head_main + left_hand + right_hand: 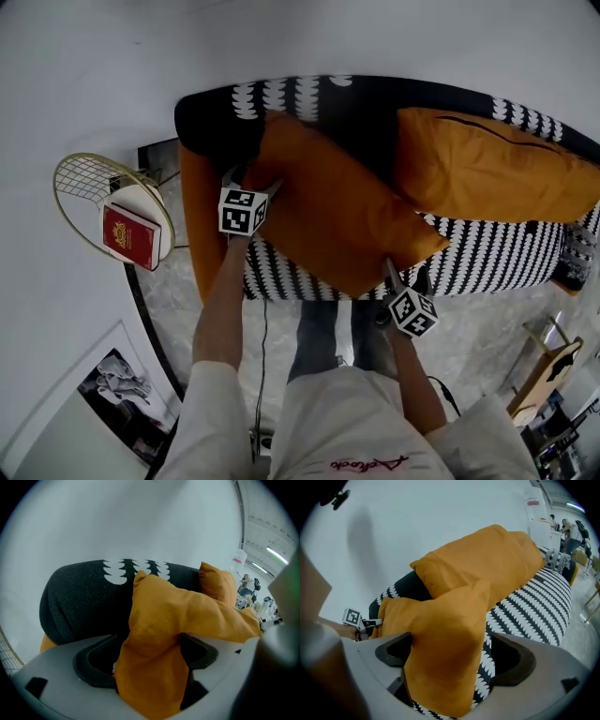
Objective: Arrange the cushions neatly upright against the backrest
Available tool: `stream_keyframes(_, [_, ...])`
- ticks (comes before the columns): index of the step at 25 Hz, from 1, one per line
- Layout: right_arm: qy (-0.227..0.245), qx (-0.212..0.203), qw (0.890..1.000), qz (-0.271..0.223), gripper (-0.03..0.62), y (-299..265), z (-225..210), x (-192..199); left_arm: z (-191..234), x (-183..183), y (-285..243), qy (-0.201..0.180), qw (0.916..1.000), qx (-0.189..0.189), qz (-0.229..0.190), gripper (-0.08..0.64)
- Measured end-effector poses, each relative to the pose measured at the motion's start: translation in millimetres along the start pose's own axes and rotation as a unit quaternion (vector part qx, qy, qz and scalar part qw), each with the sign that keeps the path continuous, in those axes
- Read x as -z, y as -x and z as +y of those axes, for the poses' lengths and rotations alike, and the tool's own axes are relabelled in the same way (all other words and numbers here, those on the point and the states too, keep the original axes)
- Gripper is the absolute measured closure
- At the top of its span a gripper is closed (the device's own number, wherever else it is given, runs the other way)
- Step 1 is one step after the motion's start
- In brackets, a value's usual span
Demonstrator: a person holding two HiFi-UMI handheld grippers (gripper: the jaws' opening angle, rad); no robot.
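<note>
An orange cushion lies flat and slantwise across the black-and-white patterned sofa. My left gripper is at its far left corner, my right gripper at its near right corner. In the left gripper view the corner hangs between the jaws of the left gripper, which stand wide and do not press it. The right gripper likewise stands open around the other corner. A second orange cushion lies further right, against the backrest.
A round wire side table left of the sofa bears a white book and a red one. An orange panel runs along the sofa's left end. A picture lies on the floor at lower left, a wooden chair at lower right.
</note>
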State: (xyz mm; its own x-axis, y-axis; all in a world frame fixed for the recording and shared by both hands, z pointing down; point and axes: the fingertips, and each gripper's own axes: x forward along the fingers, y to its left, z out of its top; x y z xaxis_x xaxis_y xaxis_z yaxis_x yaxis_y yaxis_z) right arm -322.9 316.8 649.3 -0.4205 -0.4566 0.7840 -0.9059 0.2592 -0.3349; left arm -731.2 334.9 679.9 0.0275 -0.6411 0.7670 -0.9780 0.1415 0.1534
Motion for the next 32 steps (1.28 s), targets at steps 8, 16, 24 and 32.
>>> stream_keyframes(8, [0.024, -0.038, 0.998, 0.043, 0.095, -44, -6, -14, -13, -4, -31, -0.039, 0.9968, 0.039, 0.058, 0.158])
stream_keyframes(16, [0.082, -0.087, 0.990, 0.076, 0.435, -44, 19, -9, -27, -1, -23, -0.026, 0.9974, 0.053, 0.041, 0.385])
stream_keyframes(24, [0.109, -0.118, 0.985, 0.066, 0.468, -7, 37, -1, -32, 3, 33, 0.008, 0.9987, 0.047, -0.020, 0.442])
stream_keyframes(32, [0.213, -0.150, 0.966, 0.004, 0.471, 31, 71, -33, -33, 48, 145, 0.086, 0.9901, -0.011, -0.110, 0.442])
